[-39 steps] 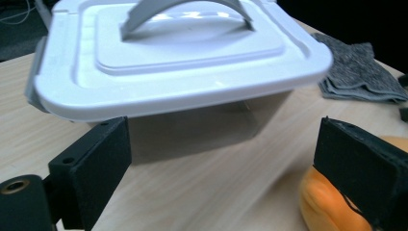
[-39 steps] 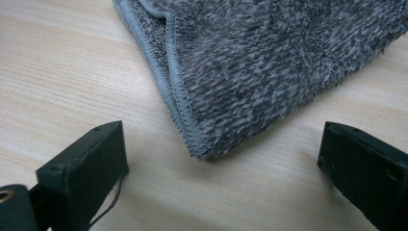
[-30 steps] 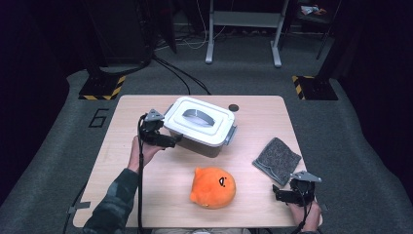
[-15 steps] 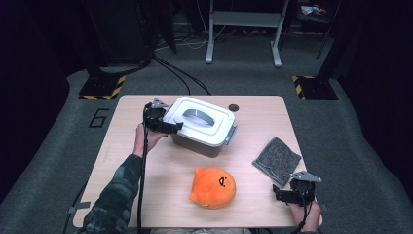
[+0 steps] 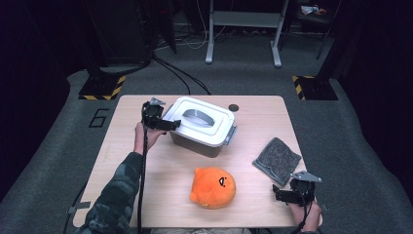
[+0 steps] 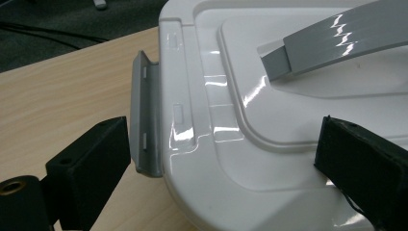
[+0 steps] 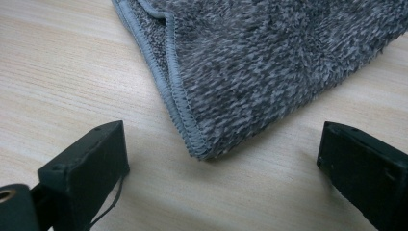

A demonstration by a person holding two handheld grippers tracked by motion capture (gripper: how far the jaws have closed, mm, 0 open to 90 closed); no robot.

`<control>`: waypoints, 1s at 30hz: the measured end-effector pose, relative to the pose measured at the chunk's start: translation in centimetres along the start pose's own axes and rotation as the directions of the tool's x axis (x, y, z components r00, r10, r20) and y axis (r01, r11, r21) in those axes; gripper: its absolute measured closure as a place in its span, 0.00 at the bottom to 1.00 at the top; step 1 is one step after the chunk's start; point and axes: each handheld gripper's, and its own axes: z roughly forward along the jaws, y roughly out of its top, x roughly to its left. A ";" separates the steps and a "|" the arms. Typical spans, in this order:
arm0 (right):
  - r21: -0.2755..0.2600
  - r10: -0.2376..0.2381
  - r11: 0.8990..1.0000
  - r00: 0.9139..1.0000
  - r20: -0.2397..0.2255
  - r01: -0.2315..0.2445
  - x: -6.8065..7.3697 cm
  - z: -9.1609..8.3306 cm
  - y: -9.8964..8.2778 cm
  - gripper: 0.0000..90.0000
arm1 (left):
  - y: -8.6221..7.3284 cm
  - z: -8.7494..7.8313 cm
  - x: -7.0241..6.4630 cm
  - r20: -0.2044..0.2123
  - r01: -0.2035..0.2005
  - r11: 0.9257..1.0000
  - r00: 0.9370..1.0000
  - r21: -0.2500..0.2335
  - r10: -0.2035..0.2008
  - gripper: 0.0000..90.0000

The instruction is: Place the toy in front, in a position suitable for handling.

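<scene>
Our left gripper (image 5: 171, 125) has moved in from beside the storage box (image 5: 202, 127) to its near-left edge over the last second, and its jaws now stand apart around the grey latch (image 6: 144, 115) and the white lid (image 6: 269, 96), gripping nothing yet. We judge unlatching comes next. The box sits at the table's (image 5: 146, 185) back centre. Our right gripper (image 5: 287, 195) has stayed put, jaws apart before the grey cloth (image 7: 269, 57).
</scene>
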 end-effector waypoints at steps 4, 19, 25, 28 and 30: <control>0.000 0.001 1.000 1.000 0.000 -0.001 0.0 0.0 0.0 0.03 | 0.1 -0.3 0.0 -0.010 -0.028 1.000 1.000 -0.003 0.028 0.07; 0.000 0.000 1.000 1.000 0.000 0.000 0.0 0.0 0.0 0.03 | 3.7 1.2 -3.4 0.139 -0.220 0.972 0.963 -0.083 0.230 0.13; 0.000 0.000 1.000 1.000 0.000 0.000 0.0 0.0 0.0 0.03 | 5.0 2.5 -4.5 0.213 -0.257 0.964 0.940 -0.075 0.267 0.16; 0.000 0.000 1.000 1.000 -0.001 0.000 0.0 0.0 0.0 0.03 | 5.0 2.9 -4.9 0.238 -0.275 0.959 0.929 -0.069 0.283 0.17; 0.000 0.000 1.000 1.000 -0.001 0.000 0.0 0.0 0.0 0.03 | 5.0 3.0 -4.9 0.236 -0.275 0.959 0.929 -0.072 0.285 0.17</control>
